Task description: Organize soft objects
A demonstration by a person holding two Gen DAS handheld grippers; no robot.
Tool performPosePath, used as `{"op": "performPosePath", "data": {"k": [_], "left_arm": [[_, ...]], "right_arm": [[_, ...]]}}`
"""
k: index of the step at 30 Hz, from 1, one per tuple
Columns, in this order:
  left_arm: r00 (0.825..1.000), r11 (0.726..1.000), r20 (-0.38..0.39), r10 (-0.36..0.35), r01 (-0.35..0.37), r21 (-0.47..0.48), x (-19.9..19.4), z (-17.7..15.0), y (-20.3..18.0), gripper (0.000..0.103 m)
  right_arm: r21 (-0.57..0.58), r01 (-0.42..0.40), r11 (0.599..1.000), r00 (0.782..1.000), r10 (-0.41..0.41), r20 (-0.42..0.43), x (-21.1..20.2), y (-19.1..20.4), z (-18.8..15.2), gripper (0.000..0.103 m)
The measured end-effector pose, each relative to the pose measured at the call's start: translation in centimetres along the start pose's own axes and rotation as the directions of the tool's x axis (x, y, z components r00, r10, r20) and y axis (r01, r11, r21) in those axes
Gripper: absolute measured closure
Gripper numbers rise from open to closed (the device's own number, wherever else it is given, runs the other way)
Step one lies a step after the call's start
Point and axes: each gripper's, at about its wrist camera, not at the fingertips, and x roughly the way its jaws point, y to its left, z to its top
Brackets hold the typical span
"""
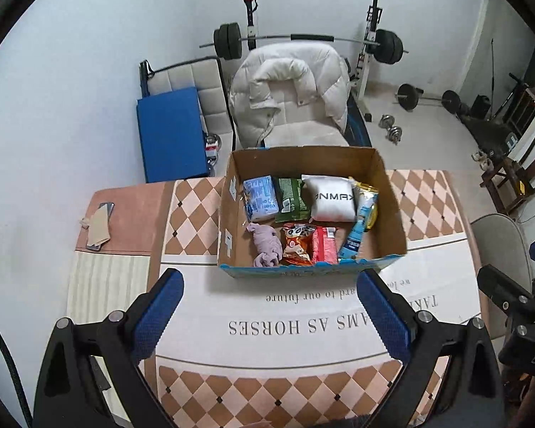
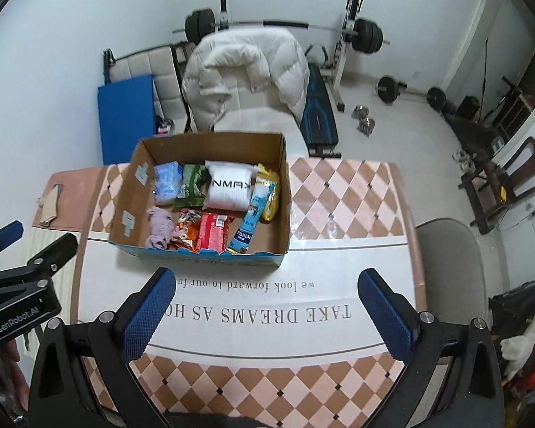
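Both claws, left claw [image 1: 267, 306] and right claw [image 2: 265, 303], hang open and empty over the table [image 1: 303, 349]. Light, squashy packets sit inside the box [image 1: 392, 214]; pinch the lilac cloth [image 1: 265, 246] mid-bundle.

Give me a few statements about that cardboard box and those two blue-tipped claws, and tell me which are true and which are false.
1. The cardboard box holds several soft packets. True.
2. The left gripper is clamped on a packet. False: its fingers are spread apart over bare tablecloth, holding nothing.
3. The white pouch lies along the far side of the box. True.
4. The lilac cloth lies on the table outside the box. False: it is inside, at the near left.
5. The right gripper is open and empty. True.
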Motion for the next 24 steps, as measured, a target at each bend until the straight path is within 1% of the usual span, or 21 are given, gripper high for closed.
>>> {"op": "performPosePath", "data": {"k": [3,5,11,16,18,24], "left_arm": [[1.000,1.000,0.026,-0.004,0.004,-0.004,-2.3,-0.7,0.0,0.004],[0.999,1.000,0.039,-0.013,0.014,-0.012,-3.8,-1.1,0.0,0.004],[0.998,0.999,0.060,-0.029,0.030,-0.026,-6.8,-2.0,-0.2,0.004],[0.997,0.998,0.051,-0.053,0.055,-0.040,-8.3,-2.8,-0.3,0.004],[0.997,0.998,0.054,-0.052,0.054,-0.039,-8.6,-3.0,-0.4,0.004],[0.996,0.998,0.071,-0.052,0.055,-0.040,-9.5,-3.3,-0.8,0.004]], "right_arm": [[-0.003,-0.021,1.000,0.999,0.021,0.026,-3.1,-0.1,-0.9,0.000],[-0.010,-0.021,1.000,0.999,0.022,0.045,-4.8,0.0,-1.4,0.000],[-0.022,-0.025,0.999,0.995,0.027,0.099,-9.1,0.1,-2.8,0.000],[-0.015,-0.040,0.999,0.994,0.041,0.106,-11.6,-0.2,-3.7,0.000],[-0.013,-0.037,0.999,0.992,0.039,0.120,-12.7,-0.4,-4.2,0.000],[-0.010,-0.031,0.999,0.989,0.033,0.142,-14.2,-0.9,-4.8,0.000]]}}
